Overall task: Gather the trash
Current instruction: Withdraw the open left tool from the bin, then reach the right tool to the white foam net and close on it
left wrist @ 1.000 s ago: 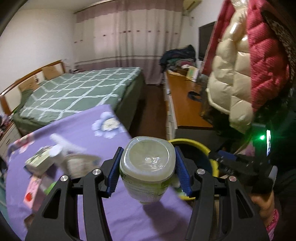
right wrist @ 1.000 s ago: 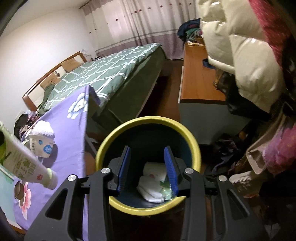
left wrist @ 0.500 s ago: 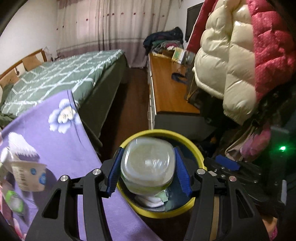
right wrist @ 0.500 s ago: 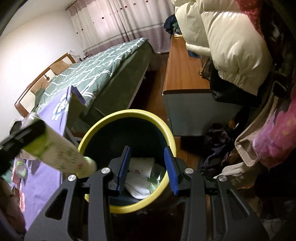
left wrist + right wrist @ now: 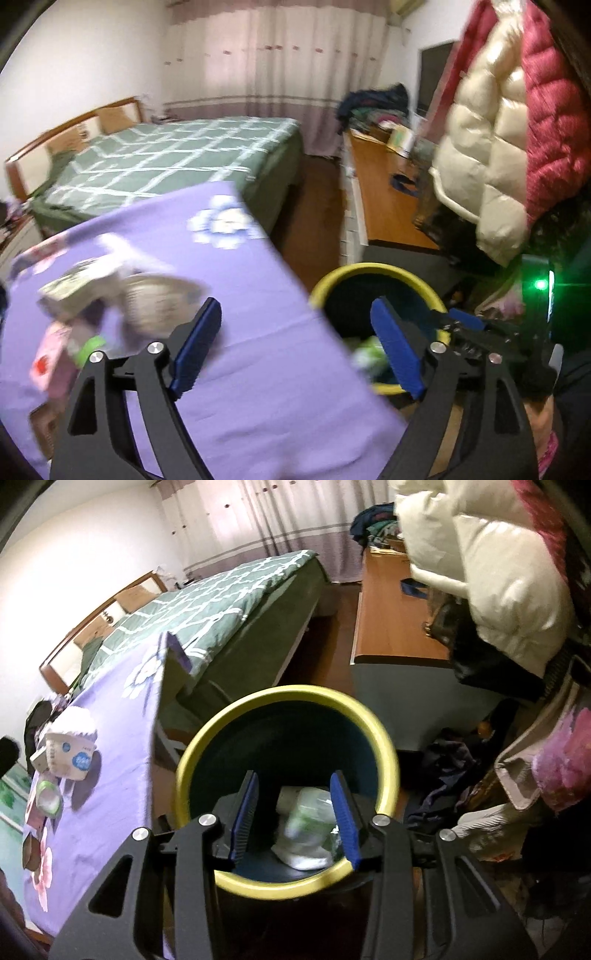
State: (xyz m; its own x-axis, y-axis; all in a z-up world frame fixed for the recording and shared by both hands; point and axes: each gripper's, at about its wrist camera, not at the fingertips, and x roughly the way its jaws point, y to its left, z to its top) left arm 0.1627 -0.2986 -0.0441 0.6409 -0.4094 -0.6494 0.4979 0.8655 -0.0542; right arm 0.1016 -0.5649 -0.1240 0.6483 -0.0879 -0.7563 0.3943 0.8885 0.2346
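A yellow-rimmed dark bin [image 5: 384, 738] hangs beside the purple-clothed table [image 5: 110, 794]. My right gripper [image 5: 294, 777] straddles its near rim and carries it. A pale green-white bottle [image 5: 308, 812] lies blurred inside on white tissue [image 5: 303, 856]. My left gripper [image 5: 295, 310] hovers over the table edge [image 5: 258, 369] beside the bin [image 5: 373, 269]; its jaws are opening and nothing is between them. The bottle [image 5: 369, 350] shows as a green blur in the bin. The right gripper [image 5: 461, 325] sits at the bin's far rim. On the table remain a paper cup [image 5: 70, 753] and a green lid [image 5: 48, 797].
A green checked bed [image 5: 166, 162] lies beyond the table. A wooden desk [image 5: 384, 199] runs along the right, with cream and red puffer jackets [image 5: 491, 155] hanging over it. Clothes and bags [image 5: 450, 775] are piled on the floor to the right of the bin.
The left gripper carried the bottle from over the table to above the bin, let it go into the bin, and swung back over the table edge with open jaws. The right gripper kept hold of the bin.
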